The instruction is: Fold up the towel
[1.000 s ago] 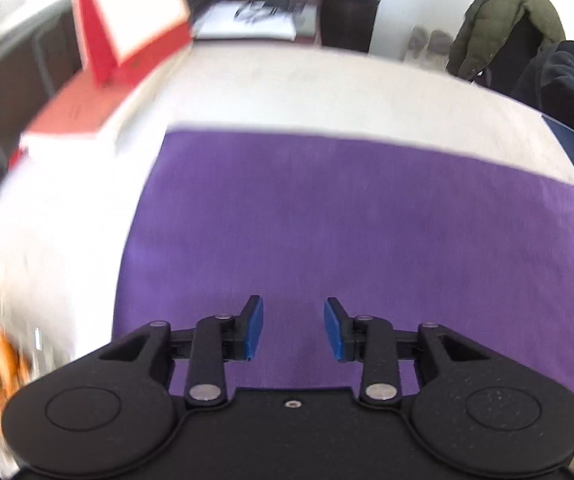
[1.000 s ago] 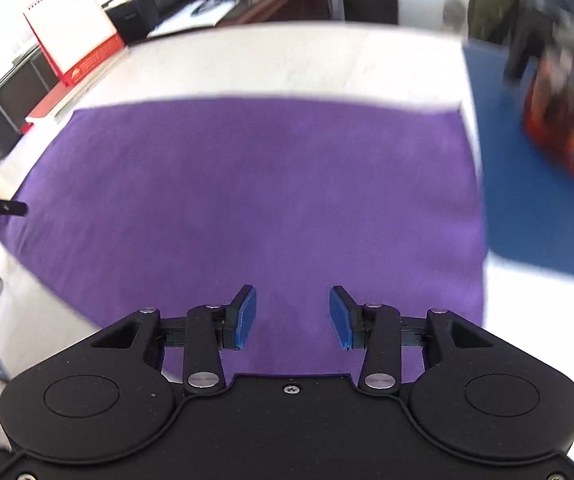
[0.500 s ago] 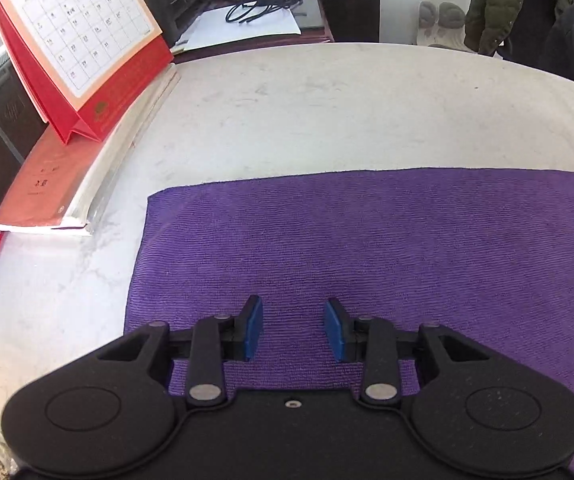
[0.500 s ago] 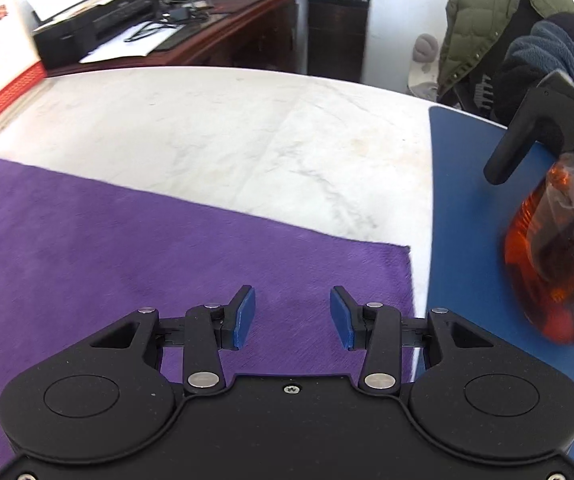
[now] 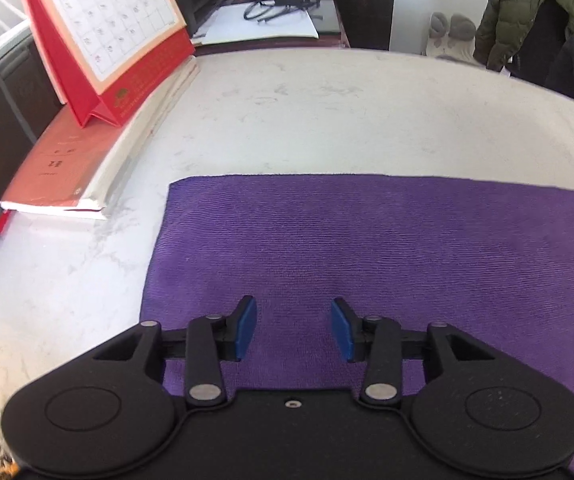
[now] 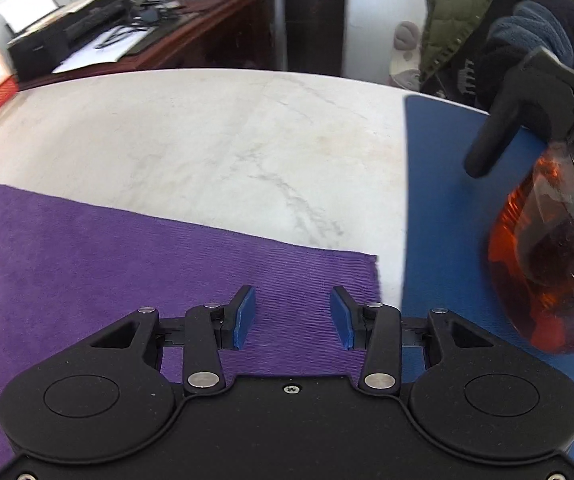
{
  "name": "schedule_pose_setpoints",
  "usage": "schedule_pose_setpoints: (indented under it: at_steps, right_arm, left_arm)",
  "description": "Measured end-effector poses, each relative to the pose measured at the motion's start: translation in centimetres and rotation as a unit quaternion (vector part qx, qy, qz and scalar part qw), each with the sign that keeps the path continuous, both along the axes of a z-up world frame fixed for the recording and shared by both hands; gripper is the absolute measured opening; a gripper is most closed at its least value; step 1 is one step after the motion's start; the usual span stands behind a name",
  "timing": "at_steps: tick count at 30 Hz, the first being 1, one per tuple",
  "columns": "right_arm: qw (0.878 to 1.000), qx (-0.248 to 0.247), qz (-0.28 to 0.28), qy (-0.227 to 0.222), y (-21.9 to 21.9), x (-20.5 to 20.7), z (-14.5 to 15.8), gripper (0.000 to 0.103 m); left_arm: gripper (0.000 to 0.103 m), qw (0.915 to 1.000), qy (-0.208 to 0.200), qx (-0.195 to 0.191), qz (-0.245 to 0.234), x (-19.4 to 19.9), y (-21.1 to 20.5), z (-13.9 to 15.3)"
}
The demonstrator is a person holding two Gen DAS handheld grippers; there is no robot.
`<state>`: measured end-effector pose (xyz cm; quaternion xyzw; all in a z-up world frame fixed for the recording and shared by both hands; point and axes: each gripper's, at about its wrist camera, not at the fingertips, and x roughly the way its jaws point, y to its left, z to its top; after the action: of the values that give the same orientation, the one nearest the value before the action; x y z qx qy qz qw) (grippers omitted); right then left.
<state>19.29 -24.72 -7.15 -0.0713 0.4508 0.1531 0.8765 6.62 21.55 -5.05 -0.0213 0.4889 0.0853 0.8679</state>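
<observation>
Below both tongs, purple towel (image 5: 367,248) flat on desk (image 5: 327,120), long axis left-right. Left tongs (image 5: 293,328) over its far-left corner, jaws just been widening, nothing between. Right tongs (image 6: 291,316) over far-right corner, spread, empty.

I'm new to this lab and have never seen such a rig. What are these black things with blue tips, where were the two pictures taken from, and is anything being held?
No robot here: a person holds a two-finger gripper in each hand, and a fisheye camera on each looks forward along its fingers. One picture comes from the left gripper, the other from the right gripper. Both hang over a purple towel spread flat on a pale marble table, each near a far corner. The left gripper's jaws have just been opening. Both are open and hold nothing. Beside the towel are a red desk calendar on a red book, and a glass teapot on a blue mat.
</observation>
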Motion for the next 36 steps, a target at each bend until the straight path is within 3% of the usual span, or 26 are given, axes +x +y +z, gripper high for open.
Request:
schedule_pose_setpoints:
  at_steps: [12, 22, 29, 36]
  right_arm:
    - [0.995, 0.079, 0.061, 0.017, 3.8, -7.7, 1.1, 0.041]
    - [0.979, 0.108, 0.173, 0.016, 7.6, -11.0, 1.1, 0.043]
    - [0.960, 0.104, 0.261, -0.011, 11.3, -11.9, 4.2, 0.048]
    - [0.936, 0.071, 0.341, -0.050, 17.4, -12.3, 8.3, 0.049]
  left_arm:
    - [0.038, 0.9931, 0.019, -0.034, 0.111, -11.6, -2.4, 0.6]
    - [0.038, 0.9766, -0.006, 0.012, 0.215, -17.6, -3.0, 1.3]
    - [0.038, 0.9674, -0.040, -0.007, 0.250, -18.0, 0.2, 0.9]
    - [0.038, 0.9678, -0.050, -0.028, 0.245, -17.3, 2.5, 0.1]
